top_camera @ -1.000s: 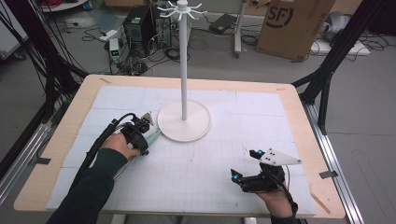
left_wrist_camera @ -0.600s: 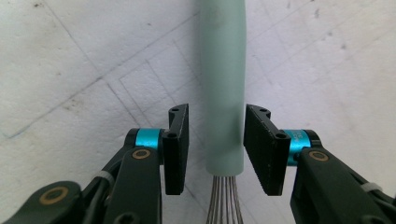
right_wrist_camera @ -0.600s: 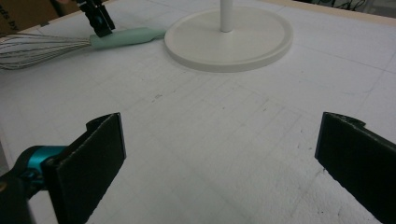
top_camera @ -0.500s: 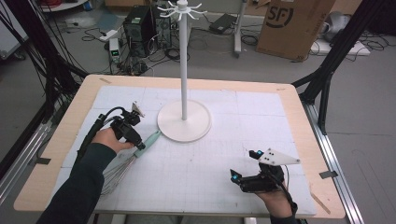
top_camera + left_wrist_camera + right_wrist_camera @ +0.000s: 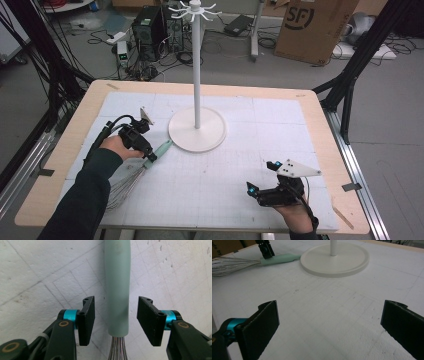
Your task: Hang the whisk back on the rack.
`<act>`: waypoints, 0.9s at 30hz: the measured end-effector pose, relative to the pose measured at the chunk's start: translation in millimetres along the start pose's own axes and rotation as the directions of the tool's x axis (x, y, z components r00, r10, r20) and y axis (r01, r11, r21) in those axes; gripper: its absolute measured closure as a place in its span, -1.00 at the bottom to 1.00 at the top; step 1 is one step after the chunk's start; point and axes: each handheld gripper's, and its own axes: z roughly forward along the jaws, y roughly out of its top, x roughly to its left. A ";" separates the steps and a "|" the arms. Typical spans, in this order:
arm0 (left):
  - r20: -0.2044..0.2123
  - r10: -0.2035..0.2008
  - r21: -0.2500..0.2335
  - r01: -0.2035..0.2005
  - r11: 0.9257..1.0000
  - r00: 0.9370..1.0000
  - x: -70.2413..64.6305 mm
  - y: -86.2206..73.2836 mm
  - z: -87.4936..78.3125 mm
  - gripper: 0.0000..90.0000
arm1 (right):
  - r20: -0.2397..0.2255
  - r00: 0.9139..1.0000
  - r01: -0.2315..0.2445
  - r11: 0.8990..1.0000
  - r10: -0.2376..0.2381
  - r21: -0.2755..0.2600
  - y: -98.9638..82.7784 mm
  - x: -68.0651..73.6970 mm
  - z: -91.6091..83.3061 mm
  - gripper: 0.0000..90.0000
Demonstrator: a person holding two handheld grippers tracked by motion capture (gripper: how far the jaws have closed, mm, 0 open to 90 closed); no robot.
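A whisk with a mint-green handle point(image 5: 162, 148) and a wire head point(image 5: 125, 185) lies flat on the white mat, its handle tip close to the stand's base. My left gripper point(image 5: 150, 158) points down over the handle's lower end. In the left gripper view the handle point(image 5: 117, 290) runs between the jaws of the left gripper point(image 5: 116, 316) with a gap on each side; the jaws have just been opening and the pads do not press on it. My right gripper point(image 5: 260, 176) rests near the front right of the mat, wide open with nothing in it point(image 5: 332, 325).
A white hanging stand, round base point(image 5: 197, 135) and tall pole point(image 5: 196, 75) with hooks on top, stands mid-table. The right gripper view shows its base point(image 5: 337, 260), the whisk point(image 5: 249, 262) and the left gripper point(image 5: 265, 250) farther off. The mat lies on a wooden tabletop point(image 5: 320, 125).
My left hand has shifted left, away from the stand's base, uncovering the whisk's wire head. The right hand has kept still.
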 end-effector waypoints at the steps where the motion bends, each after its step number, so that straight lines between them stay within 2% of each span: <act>1: 0.001 0.001 0.001 -0.001 1.000 1.000 0.9 0.3 0.0 0.07 | 0.000 1.000 0.000 1.000 0.000 0.000 0.0 0.0 0.0 -0.99; 5: 0.027 -0.010 -0.003 0.010 1.000 1.000 5.7 0.3 -1.0 -0.08 | 0.000 1.000 0.000 1.000 0.000 0.000 -0.1 0.0 -0.3 -0.99; 9: 0.016 -0.024 -0.017 0.024 1.000 1.000 8.5 -0.6 -3.7 -0.11 | 0.000 1.000 0.000 1.000 0.000 0.000 -0.2 -0.1 -0.3 -0.99; 11: 0.020 -0.019 -0.030 0.019 0.999 1.000 9.3 -0.9 -5.9 0.05 | -0.001 1.000 0.001 1.000 -0.001 0.000 -0.4 -0.4 0.0 -0.99; 12: 0.019 -0.017 -0.034 0.018 0.999 1.000 9.6 -1.2 -7.4 0.05 | -0.001 1.000 0.001 1.000 -0.001 0.000 -0.4 -0.4 0.0 -0.99; 13: 0.013 -0.013 -0.041 0.014 0.999 1.000 10.2 -1.5 -8.8 0.19 | -0.001 1.000 0.000 1.000 0.000 0.001 -0.5 -0.1 0.3 -0.99; 14: 0.010 -0.018 -0.044 0.019 0.999 1.000 10.1 -1.9 -9.7 0.19 | -0.001 1.000 0.000 1.000 0.000 0.001 -0.5 -0.1 0.3 -0.99; 15: -0.002 -0.021 -0.048 0.021 0.999 1.000 10.5 -2.3 -10.5 0.32 | -0.002 1.000 0.002 1.000 -0.002 0.004 -0.5 0.2 0.6 -0.99; 16: -0.012 -0.023 -0.051 0.022 0.998 1.000 10.8 -2.5 -10.9 0.32 | -0.002 1.000 0.002 1.000 -0.002 0.004 -0.5 0.2 0.6 -0.99; 17: -0.024 -0.027 -0.050 0.025 0.998 0.999 10.9 -3.0 -11.1 0.46 | -0.002 1.000 0.003 1.000 -0.003 0.004 -0.5 0.2 0.8 -0.99; 18: -0.039 -0.028 -0.049 0.026 0.998 0.999 10.8 -3.1 -10.8 0.46 | -0.002 1.000 0.001 1.000 -0.001 0.003 -0.4 0.7 1.1 -0.99; 21: -0.069 -0.013 -0.043 0.010 0.999 0.998 9.2 -2.7 -8.5 0.67 | -0.001 1.000 0.007 1.000 -0.007 0.002 -0.3 0.7 1.6 -0.99; 27: -0.116 0.014 -0.023 -0.016 1.000 0.993 2.7 -1.3 -1.5 0.75 | -0.003 1.000 0.006 1.000 -0.006 0.003 -0.2 1.2 1.3 -0.99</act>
